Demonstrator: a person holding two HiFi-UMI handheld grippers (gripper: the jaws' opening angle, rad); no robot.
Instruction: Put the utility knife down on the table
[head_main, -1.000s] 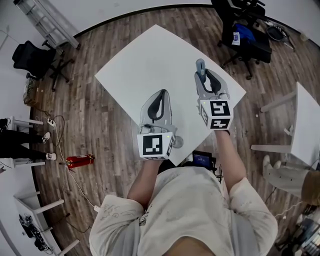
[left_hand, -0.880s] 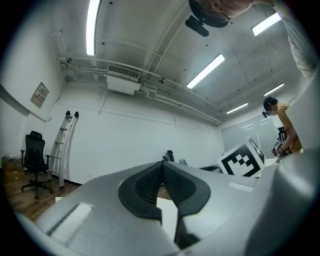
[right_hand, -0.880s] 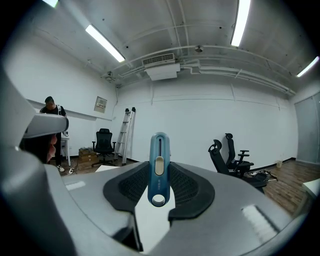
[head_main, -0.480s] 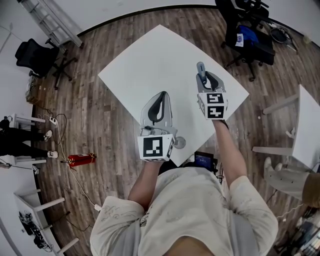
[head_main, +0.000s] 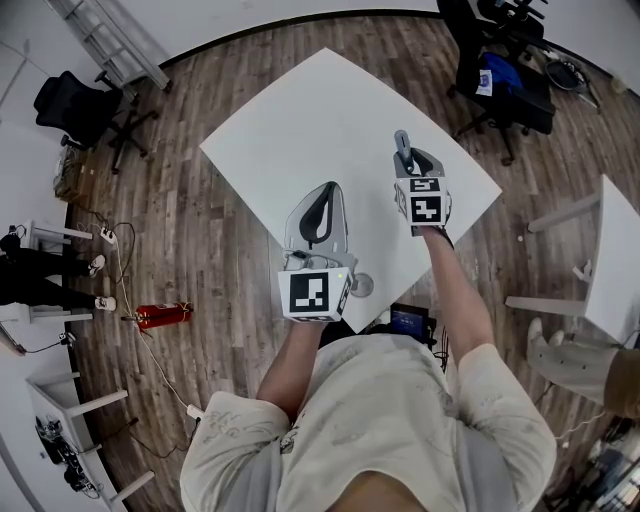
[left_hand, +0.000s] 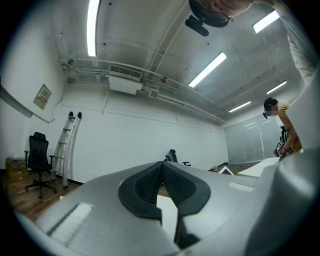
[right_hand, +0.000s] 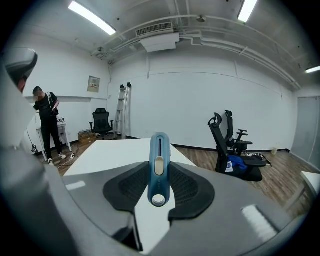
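Note:
A blue-grey utility knife (right_hand: 159, 167) with a pale slider stands clamped between the dark pads of my right gripper (right_hand: 159, 187), its tip pointing away over the white table (right_hand: 115, 152). In the head view the right gripper (head_main: 408, 160) hangs over the table's right part, with the utility knife (head_main: 401, 145) sticking out beyond its jaws. My left gripper (head_main: 318, 208) is over the table's near edge, jaws together with nothing between them. Seen in its own view, the left gripper (left_hand: 162, 185) has its pads meeting at the tips.
Bare white table (head_main: 320, 130) stands on a wood floor. Black office chairs (head_main: 495, 60) are at the right beyond the table, another chair (head_main: 75, 105) and a ladder (head_main: 100, 40) at the left. A red extinguisher (head_main: 158, 318) lies on the floor. A person (right_hand: 49, 125) stands at the far left.
My right gripper has sunk toward the table with the knife and tilted further downward. The left gripper has barely shifted.

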